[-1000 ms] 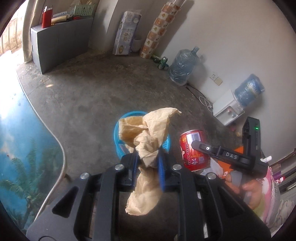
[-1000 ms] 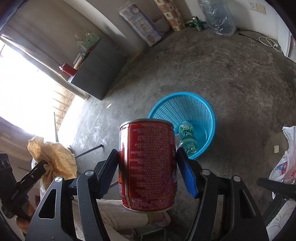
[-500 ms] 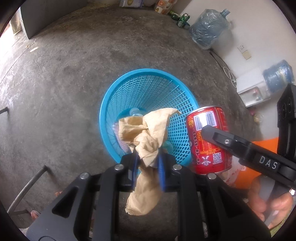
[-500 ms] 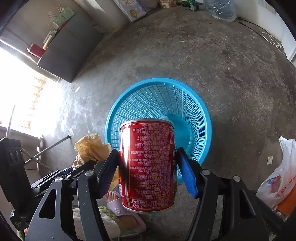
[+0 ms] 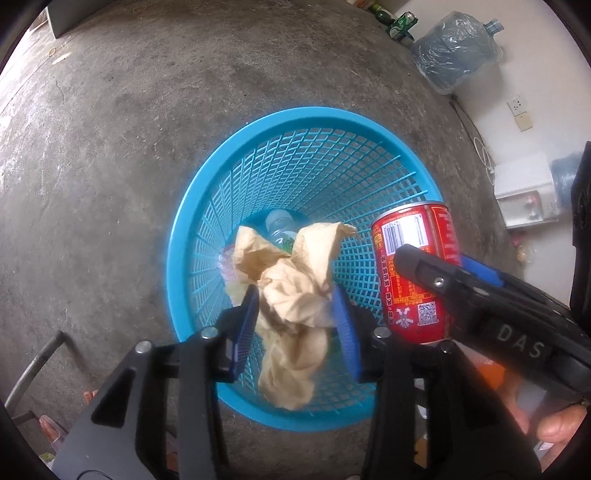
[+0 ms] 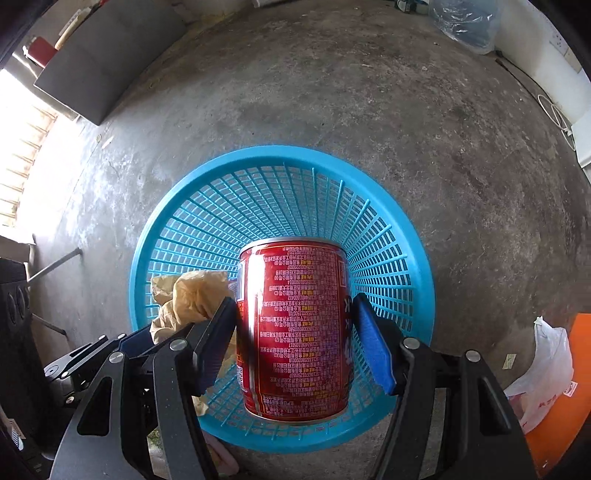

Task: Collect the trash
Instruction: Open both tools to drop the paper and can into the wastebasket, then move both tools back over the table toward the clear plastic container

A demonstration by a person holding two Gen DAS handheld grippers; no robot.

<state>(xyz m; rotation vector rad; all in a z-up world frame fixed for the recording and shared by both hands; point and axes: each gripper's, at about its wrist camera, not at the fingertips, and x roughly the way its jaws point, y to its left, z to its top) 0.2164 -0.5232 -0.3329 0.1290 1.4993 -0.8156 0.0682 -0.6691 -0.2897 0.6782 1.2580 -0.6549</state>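
Observation:
A blue mesh basket (image 5: pixel 295 122) stands on the concrete floor, also seen in the right wrist view (image 6: pixel 229 162). My left gripper (image 5: pixel 295 314) is over it with its jaws spread, and crumpled tan paper (image 5: pixel 291 295) hangs between the pads, touching the right pad. My right gripper (image 6: pixel 295 332) is over the basket too; its jaws have parted and a red drink can (image 6: pixel 295 325) sits loosely between them, with a gap at the right pad. The can (image 5: pixel 413 266) shows in the left wrist view. A plastic bottle (image 5: pixel 280 229) lies in the basket's bottom.
A large water jug (image 5: pixel 454 51) and green cans (image 5: pixel 399 22) lie by the far wall. A white dispenser (image 5: pixel 524 192) stands at the right. A grey cabinet (image 6: pixel 107 59) is at the far left. A white plastic bag (image 6: pixel 543 373) lies at the right.
Both grippers have moved lower and closer over the basket. The left jaws have opened off the paper. The right jaws have widened around the can.

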